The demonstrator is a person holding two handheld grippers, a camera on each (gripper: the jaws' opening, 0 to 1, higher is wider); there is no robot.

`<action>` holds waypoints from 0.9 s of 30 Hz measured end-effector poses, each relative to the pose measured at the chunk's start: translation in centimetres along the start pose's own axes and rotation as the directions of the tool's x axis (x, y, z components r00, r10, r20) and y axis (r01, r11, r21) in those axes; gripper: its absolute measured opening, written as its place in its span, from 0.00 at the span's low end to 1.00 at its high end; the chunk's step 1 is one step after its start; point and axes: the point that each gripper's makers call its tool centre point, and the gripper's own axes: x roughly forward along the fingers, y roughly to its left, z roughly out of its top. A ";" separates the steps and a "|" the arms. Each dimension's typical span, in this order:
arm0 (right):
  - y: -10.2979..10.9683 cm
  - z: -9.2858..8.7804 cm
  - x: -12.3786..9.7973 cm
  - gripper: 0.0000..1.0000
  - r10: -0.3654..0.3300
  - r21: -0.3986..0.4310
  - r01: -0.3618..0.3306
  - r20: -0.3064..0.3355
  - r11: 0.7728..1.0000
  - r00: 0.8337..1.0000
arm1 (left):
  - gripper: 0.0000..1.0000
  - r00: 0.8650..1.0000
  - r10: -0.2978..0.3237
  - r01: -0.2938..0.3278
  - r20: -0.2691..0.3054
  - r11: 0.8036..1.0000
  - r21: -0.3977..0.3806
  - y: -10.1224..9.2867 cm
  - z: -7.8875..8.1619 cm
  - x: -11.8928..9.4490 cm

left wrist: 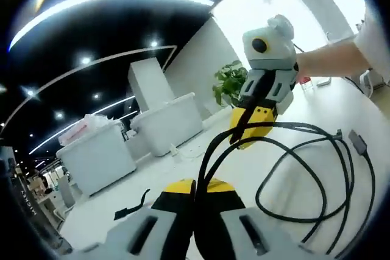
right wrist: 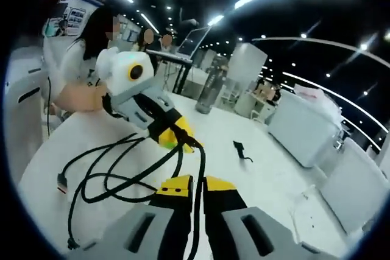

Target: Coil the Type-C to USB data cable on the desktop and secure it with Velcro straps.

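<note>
Two grippers are closed on one black cable (left wrist: pixel 304 168), held above the white desktop (left wrist: pixel 183 168): left gripper (left wrist: pixel 195 190), right gripper (right wrist: pixel 195 184). Loose loops hang alongside, connectors dangling. Cable judged light, limp, springy; best gripped near loop crossings. Velcro strap (right wrist: pixel 242 150) lies apart on open desktop. Ample room is judged available.

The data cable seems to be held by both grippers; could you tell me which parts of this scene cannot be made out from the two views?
- Data cable, left gripper view: the loops run into the dark rim at lower right, cutting them off.
- Same cable, right gripper view: the connector is too small to identify.
- Velcro strap: a small dark strip on the desktop; too small to confirm.
- Left gripper and right gripper: the cable's grip point is hidden between the jaws.
</note>
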 end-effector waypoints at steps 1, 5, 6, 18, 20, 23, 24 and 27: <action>-0.3 0.2 -0.4 0.18 -0.026 0.005 0.025 0.009 1.000 1.000 | 0.06 1.000 0.003 -0.003 0.000 1.000 -0.011 0.2 0.0 -0.1; -1.7 2.4 -3.1 0.21 -0.195 0.005 0.196 0.093 0.981 0.976 | 0.06 0.999 0.042 -0.042 -0.027 0.999 -0.011 0.9 -0.6 0.0; -1.6 3.0 -4.0 0.21 -0.246 0.088 0.236 0.119 0.968 0.962 | 0.06 0.998 0.052 -0.052 -0.036 0.999 -0.012 1.1 -0.8 0.0; 11.0 -2.8 -7.0 0.27 -0.362 0.672 0.301 -0.052 0.676 0.931 | 0.06 0.988 0.131 -0.136 -0.079 0.989 -0.065 2.8 -1.8 0.0; 12.2 -3.1 -6.0 0.25 -0.330 0.612 0.310 -0.084 0.728 0.940 | 0.06 0.988 0.136 -0.142 -0.077 0.987 -0.074 2.9 -1.8 0.0; 12.5 -3.6 -4.9 0.15 -0.325 0.609 0.322 -0.109 0.725 0.939 | 0.06 0.987 0.144 -0.150 -0.068 0.984 -0.096 3.1 -1.7 -0.1; 12.9 -4.0 -4.6 0.12 -0.305 0.627 0.313 -0.125 0.714 0.944 | 0.06 0.987 0.147 -0.153 -0.065 0.983 -0.105 3.2 -1.6 -0.1; 12.7 -3.8 -4.3 0.05 -0.288 0.579 0.299 -0.113 0.759 0.951 | 0.06 0.987 0.153 -0.158 -0.056 0.981 -0.108 3.4 -1.4 -0.3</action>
